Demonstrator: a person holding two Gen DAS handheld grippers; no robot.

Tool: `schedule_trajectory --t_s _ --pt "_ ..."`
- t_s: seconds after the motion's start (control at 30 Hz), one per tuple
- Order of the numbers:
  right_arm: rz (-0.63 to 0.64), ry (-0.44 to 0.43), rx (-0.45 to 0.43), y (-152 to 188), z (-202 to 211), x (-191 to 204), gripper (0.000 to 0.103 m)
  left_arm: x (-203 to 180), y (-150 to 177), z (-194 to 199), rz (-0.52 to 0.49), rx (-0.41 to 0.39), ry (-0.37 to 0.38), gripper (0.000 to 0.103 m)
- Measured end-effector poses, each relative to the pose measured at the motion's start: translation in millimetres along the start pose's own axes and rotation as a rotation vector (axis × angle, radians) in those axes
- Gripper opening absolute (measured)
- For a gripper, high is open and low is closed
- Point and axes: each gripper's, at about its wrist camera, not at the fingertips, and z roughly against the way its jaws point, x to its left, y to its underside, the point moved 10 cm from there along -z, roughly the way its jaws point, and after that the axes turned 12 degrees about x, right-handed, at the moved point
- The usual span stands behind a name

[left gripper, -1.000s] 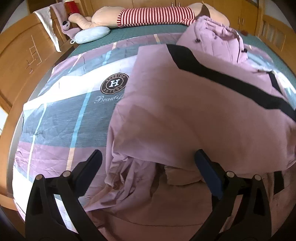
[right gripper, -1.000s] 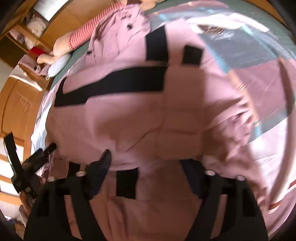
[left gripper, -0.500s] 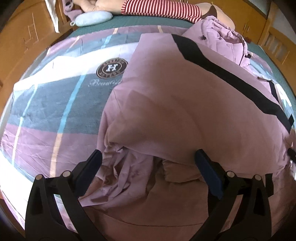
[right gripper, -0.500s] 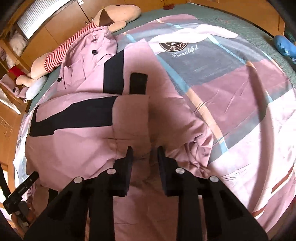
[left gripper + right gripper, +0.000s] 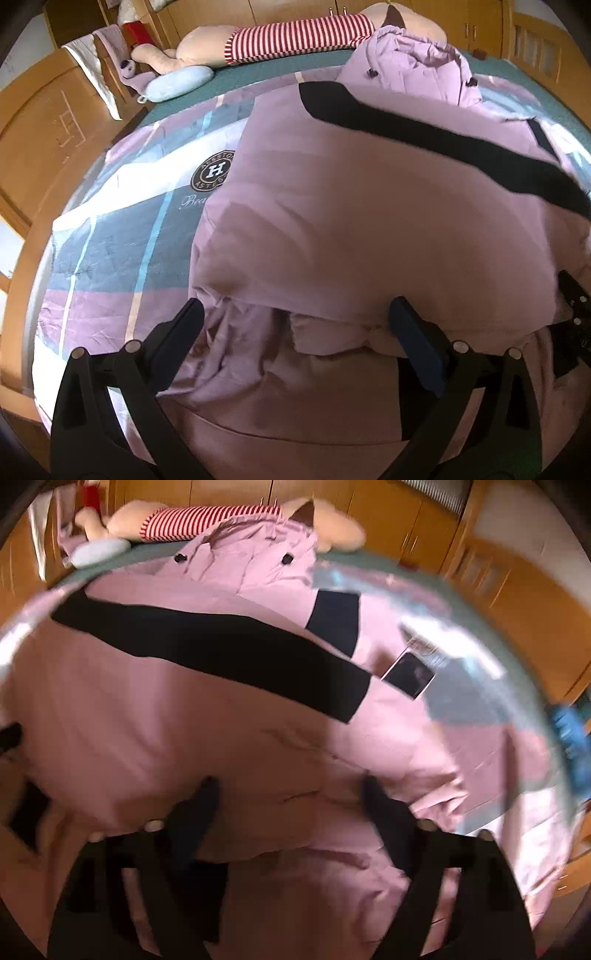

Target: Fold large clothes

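A large pink jacket with black stripes lies partly folded on the bed, hood toward the far side; it also fills the right wrist view. My left gripper is open over the jacket's near folded edge, holding nothing. My right gripper is open over the jacket's near edge, with pink fabric between its fingers but not pinched. The right wrist view is motion-blurred. The right gripper's body shows at the right edge of the left wrist view.
The jacket lies on a plaid quilt with a round logo. A striped plush toy and a light blue pillow lie at the far side. Wooden cabinets and the bed frame surround the bed.
My right gripper was nearly shut half a second ago and has opened wide while swinging over the jacket. My left gripper stayed open and tilted up slightly.
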Motion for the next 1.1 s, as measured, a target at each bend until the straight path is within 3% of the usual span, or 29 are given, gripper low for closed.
schedule_trajectory --t_s 0.07,0.17,0.23,0.33,0.4,0.43,0.5,0.57,0.67,0.73,0.77,0.83,0.93,1.0,1.1 --pt "-0.019 -0.008 0.001 1 -2 -5 0.094 0 4 -2 0.002 0.029 -0.003 0.101" --pt "-0.079 -0.053 0.016 1 -11 -15 0.102 4 10 -3 0.055 0.094 0.074 0.101" --pt "-0.114 -0.111 0.028 2 -17 -17 0.102 9 14 -3 0.082 0.121 0.121 0.101" --pt "-0.121 -0.112 0.026 -1 -19 -9 0.102 6 16 -3 0.075 0.120 0.102 0.101" --pt "-0.120 -0.108 0.007 -3 -10 -9 0.101 0 19 -8 0.038 0.131 0.049 0.101" --pt "-0.148 -0.114 -0.040 -6 6 -13 0.094 -1 20 -9 0.026 0.140 0.029 0.101" --pt "-0.205 -0.190 -0.252 -28 61 -18 0.094 -1 23 -6 0.021 0.171 0.019 0.101" --pt "-0.138 -0.201 -0.308 -49 87 -2 0.094 0 24 3 0.012 0.169 0.027 0.101" --pt "0.000 -0.245 -0.218 -69 68 49 0.094 8 15 24 -0.007 0.090 -0.024 0.101" --pt "0.076 -0.309 -0.112 -64 32 84 0.094 12 9 33 -0.008 0.042 -0.042 0.101" --pt "0.125 -0.293 -0.044 -53 2 101 0.096 14 7 35 -0.004 0.028 -0.049 0.101" --pt "0.130 -0.277 -0.085 -47 -6 104 0.098 19 9 29 0.016 0.065 -0.050 0.101" --pt "0.114 -0.303 -0.066 -47 -2 101 0.102 18 21 14 0.040 0.165 0.056 0.101" --pt "0.107 -0.307 -0.075 -47 2 98 0.102 17 27 8 0.056 0.196 0.083 0.101" --pt "0.047 -0.288 -0.208 -51 28 85 0.102 17 33 -4 0.071 0.243 0.064 0.101"
